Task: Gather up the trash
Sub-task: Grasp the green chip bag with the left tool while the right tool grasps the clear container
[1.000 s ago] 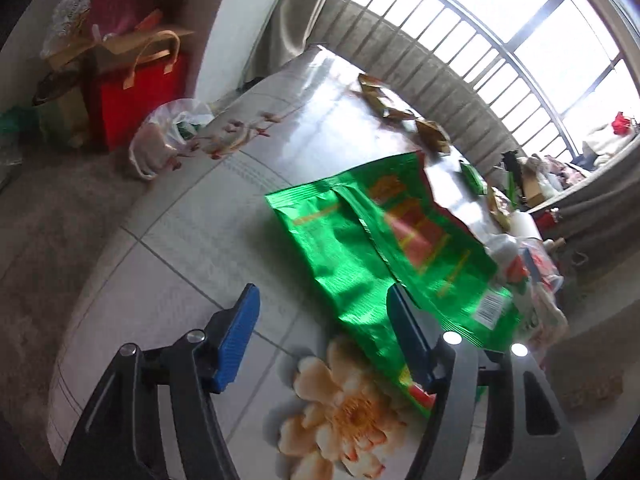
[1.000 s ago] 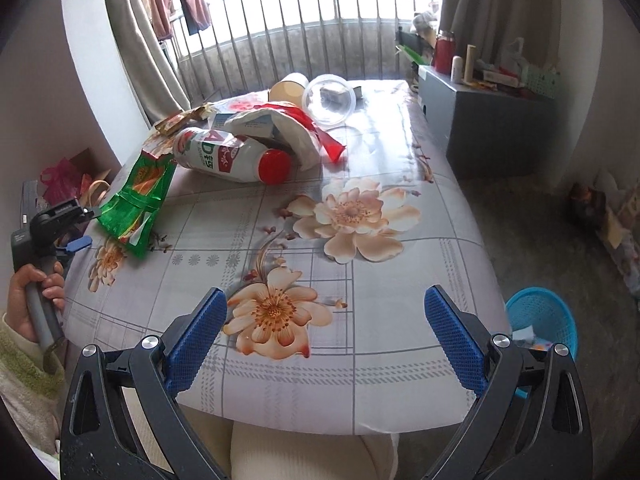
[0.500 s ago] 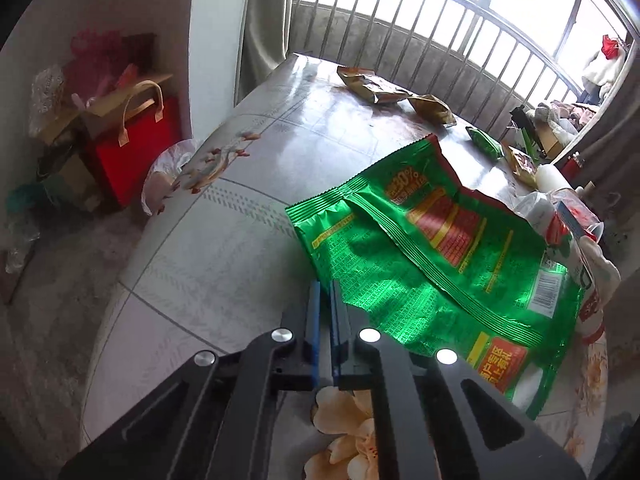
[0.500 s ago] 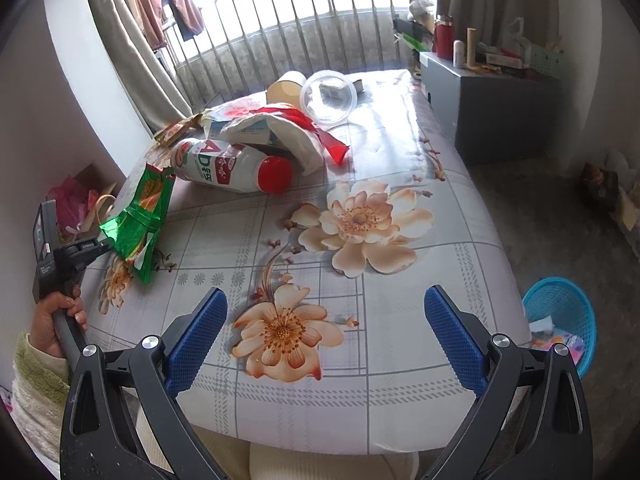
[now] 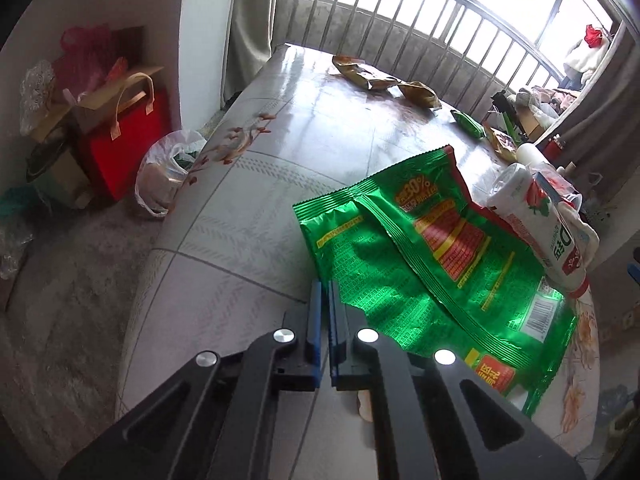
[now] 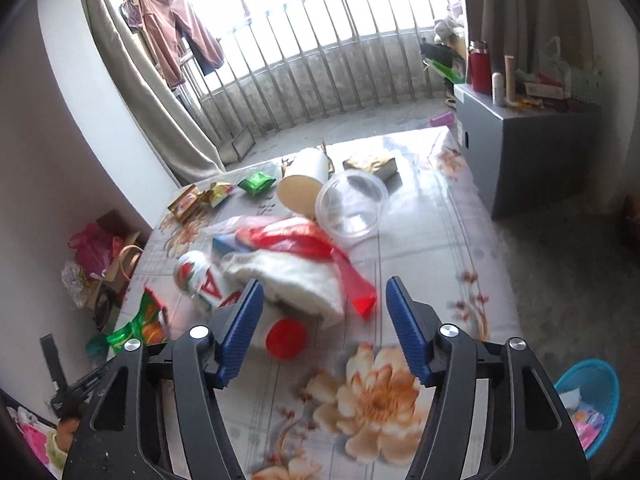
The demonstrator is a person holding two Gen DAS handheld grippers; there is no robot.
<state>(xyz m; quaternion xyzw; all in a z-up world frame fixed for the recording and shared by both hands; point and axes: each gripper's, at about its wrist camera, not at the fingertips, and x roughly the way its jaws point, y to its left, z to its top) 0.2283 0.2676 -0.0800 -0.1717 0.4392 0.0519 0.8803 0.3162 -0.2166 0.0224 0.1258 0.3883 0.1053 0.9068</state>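
Left gripper [image 5: 325,286]: blue-padded jaws pressed together at lower centre of the left wrist view, pinching the near-left edge of the crinkled green foil snack bag [image 5: 432,276]. The bag spreads up and right from the jaws across the floral tablecloth [image 5: 248,216], its far side touching a white plastic bottle with red label [image 5: 548,220] lying at right.

Right gripper [image 6: 324,312]: jaws have just been closing and stand apart, pads touching nothing. In the right wrist view the bottle's red cap [image 6: 286,338] lies between them, nearer the left pad. A blue plastic basket [image 6: 592,396] sits lower right.
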